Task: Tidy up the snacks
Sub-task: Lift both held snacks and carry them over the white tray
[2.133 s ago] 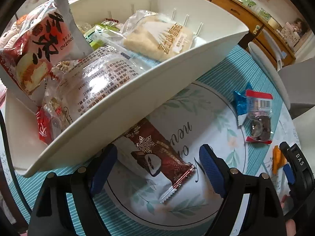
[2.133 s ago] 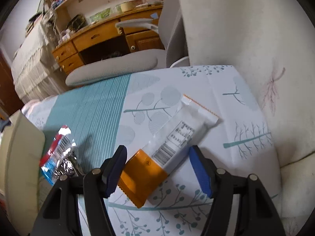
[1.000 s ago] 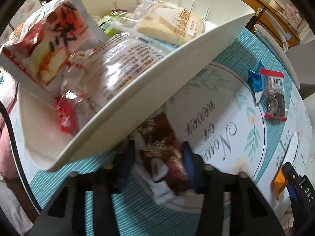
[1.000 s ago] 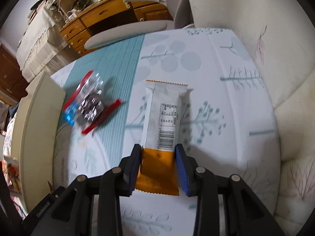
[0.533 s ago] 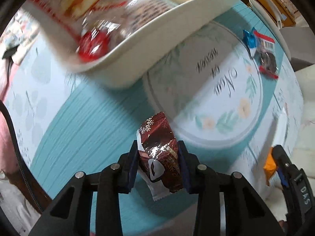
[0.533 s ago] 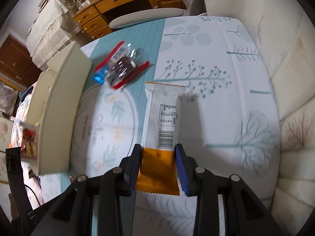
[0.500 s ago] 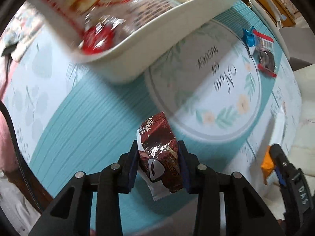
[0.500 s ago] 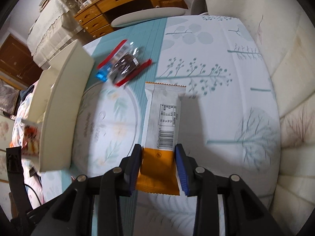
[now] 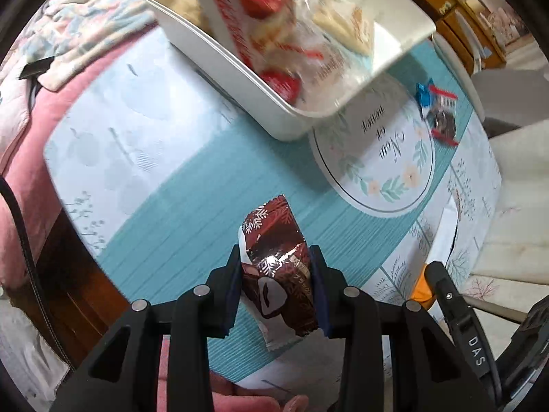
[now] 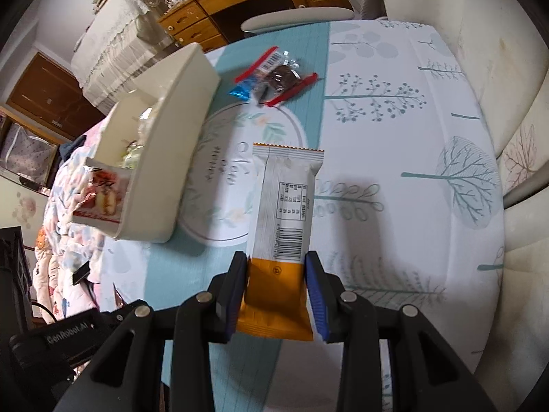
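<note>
Below me I see the bench (image 10: 394, 144) under its leaf-print cloth, with the white bin (image 10: 164, 158) of snacks at its left side and a clear cookie pack (image 10: 274, 79) lying just beyond the bin's far corner. My left tool (image 9: 276, 290) is clamped on a brown snack (image 9: 274, 261), held clear above the teal stripe. My right tool (image 10: 276, 295) pinches the orange end of a white bar (image 10: 284, 206), also lifted off the bench.

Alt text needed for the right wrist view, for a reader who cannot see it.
The right hand-held gripper is shut on a white-and-orange snack packet above a patterned tablecloth. Beyond lie a clear red-edged snack packet and a white bin of snacks.
</note>
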